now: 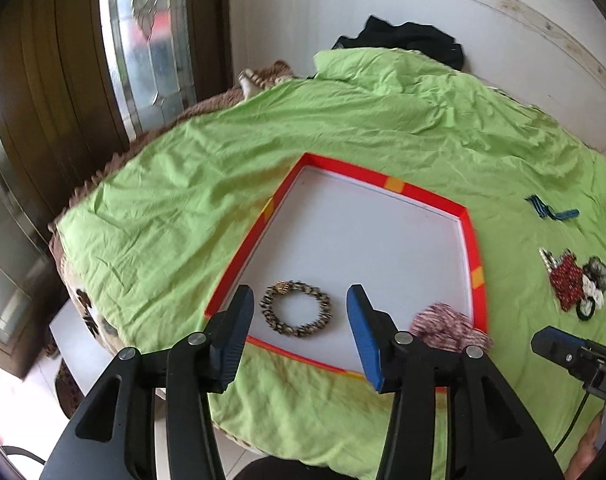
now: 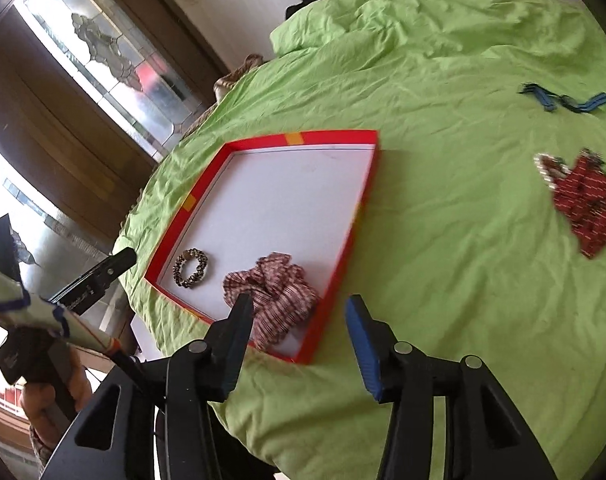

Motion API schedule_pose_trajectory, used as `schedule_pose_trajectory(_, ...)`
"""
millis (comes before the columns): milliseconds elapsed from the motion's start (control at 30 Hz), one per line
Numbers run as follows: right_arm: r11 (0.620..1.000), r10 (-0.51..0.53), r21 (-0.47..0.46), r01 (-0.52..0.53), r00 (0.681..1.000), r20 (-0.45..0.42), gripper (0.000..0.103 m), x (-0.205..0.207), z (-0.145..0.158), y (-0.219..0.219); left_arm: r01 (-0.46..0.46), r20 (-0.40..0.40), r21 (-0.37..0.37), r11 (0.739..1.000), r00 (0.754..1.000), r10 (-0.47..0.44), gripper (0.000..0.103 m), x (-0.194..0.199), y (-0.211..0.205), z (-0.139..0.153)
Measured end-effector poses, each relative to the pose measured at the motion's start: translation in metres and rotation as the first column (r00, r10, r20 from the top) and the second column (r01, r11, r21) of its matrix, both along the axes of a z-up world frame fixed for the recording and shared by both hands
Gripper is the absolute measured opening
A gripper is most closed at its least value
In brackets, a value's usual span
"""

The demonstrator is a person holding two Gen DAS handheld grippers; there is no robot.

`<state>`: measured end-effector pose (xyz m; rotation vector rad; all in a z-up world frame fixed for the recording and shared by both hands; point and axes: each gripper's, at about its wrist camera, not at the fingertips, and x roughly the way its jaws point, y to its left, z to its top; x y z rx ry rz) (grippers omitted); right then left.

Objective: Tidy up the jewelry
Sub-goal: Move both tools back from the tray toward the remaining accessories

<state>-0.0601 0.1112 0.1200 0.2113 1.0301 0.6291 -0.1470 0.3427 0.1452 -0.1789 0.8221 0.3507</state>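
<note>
Fingers of left gripper [image 1: 299, 312] and right gripper [image 2: 299, 312] gape empty; striped scrunchie [image 1: 449, 326] half-hidden in red tray [image 1: 477, 248].

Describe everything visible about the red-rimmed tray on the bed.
The tray is a shallow rectangular box lid, seemingly cardboard, with low red walls marked by orange patches and a plain white floor. It lies flat, open side up, on the green sheet. Inside, near its front edge, lie a leopard-print hair tie and a red-and-white striped scrunchie, apart from each other. Neither gripper touches it.
</note>
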Motion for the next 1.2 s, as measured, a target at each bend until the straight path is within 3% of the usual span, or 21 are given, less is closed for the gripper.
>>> schedule_pose_trajectory(367, 0.992, -0.118, -0.046, 0.121, 0.991, 0.067, 0.057, -0.030, 0.010, -0.080, 0.092, 0.039, 0.095, 0.991, 0.995, -0.096, 0.051, -0.018, -0.071, 0.034)
schedule_pose_trajectory(767, 0.959, -0.276, -0.047, 0.279, 0.959, 0.064, 0.058, -0.048, -0.002, -0.172, 0.212, 0.022, 0.158, 0.964, 0.976, -0.218, 0.054, -0.016, -0.141, 0.043)
schedule_pose_trajectory(1067, 0.911, -0.406, -0.059, 0.408, 0.913, 0.034, 0.058, -0.057, -0.022, -0.247, 0.328, -0.039, 0.132, 0.935, 0.945, -0.326, 0.058, 0.005, -0.194, 0.028)
schedule_pose_trajectory(1200, 0.882, -0.469, -0.056, 0.469, 0.883, 0.010, 0.058, -0.056, -0.031, -0.281, 0.384, -0.075, 0.080, 0.920, 0.923, -0.379, 0.058, 0.023, -0.218, 0.015)
